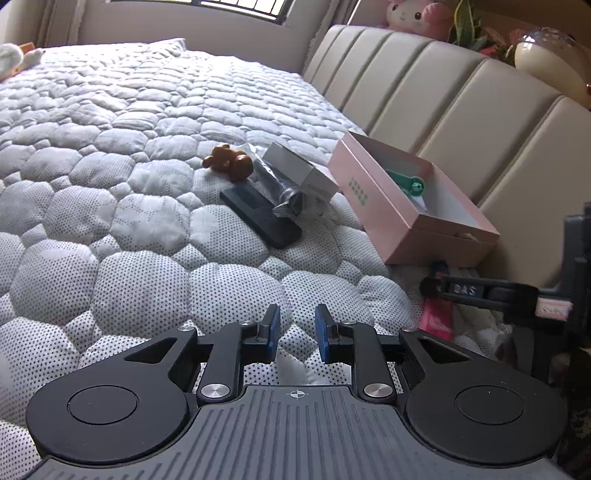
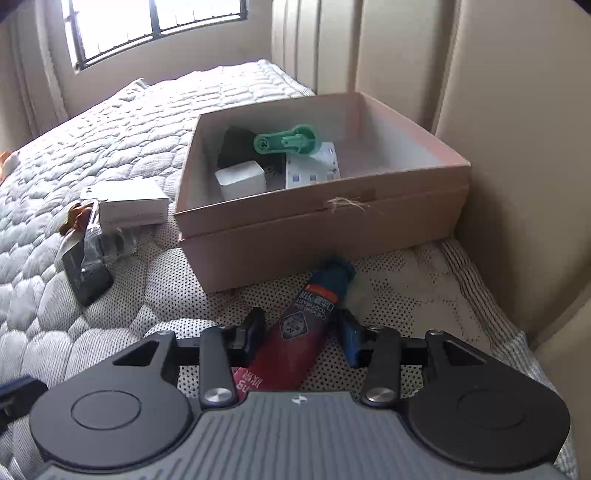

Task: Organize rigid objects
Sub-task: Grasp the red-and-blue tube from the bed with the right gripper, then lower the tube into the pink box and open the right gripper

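A red and blue toothpaste tube (image 2: pixel 303 328) lies on the quilted bed in front of an open pink box (image 2: pixel 314 229). My right gripper (image 2: pixel 301 332) straddles the tube, its pads against the tube's sides. The box holds a green plastic piece (image 2: pixel 286 142), a white cube (image 2: pixel 240 181) and a white power strip (image 2: pixel 314 170). My left gripper (image 1: pixel 299 330) hovers low over bare quilt, shut with nothing in it. Ahead of it lie a brown figurine (image 1: pixel 229 160), a small white box (image 1: pixel 299 170), a clear bag of dark parts (image 1: pixel 284 188) and a flat black device (image 1: pixel 258 214). The pink box (image 1: pixel 406 221) stands to the right.
A cream padded headboard (image 1: pixel 461 103) rises right behind the pink box. Plush toys (image 1: pixel 410 14) and a round lamp (image 1: pixel 550 55) sit on top of it. A barred window (image 2: pixel 155 26) is at the far end of the bed (image 1: pixel 92 129).
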Action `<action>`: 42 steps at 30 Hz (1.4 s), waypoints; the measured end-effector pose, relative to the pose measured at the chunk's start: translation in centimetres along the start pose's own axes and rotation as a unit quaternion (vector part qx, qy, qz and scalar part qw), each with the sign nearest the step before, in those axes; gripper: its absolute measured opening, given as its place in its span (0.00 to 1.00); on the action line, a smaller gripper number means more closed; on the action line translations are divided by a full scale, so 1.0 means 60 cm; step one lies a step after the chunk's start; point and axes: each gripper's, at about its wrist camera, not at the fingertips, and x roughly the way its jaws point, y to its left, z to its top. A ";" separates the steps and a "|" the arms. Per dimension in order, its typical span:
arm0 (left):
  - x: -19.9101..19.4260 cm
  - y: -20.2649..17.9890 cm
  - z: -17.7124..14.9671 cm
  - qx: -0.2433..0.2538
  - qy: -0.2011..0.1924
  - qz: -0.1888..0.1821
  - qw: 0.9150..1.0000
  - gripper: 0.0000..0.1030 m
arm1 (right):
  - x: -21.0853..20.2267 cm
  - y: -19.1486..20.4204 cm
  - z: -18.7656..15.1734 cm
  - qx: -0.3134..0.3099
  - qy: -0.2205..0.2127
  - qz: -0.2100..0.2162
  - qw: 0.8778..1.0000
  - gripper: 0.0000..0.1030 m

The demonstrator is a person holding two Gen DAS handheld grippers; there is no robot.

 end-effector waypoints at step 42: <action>-0.011 -0.082 -0.018 0.025 0.003 -0.021 0.999 0.22 | -0.113 -0.037 -0.030 -0.102 -0.033 0.059 0.992 0.26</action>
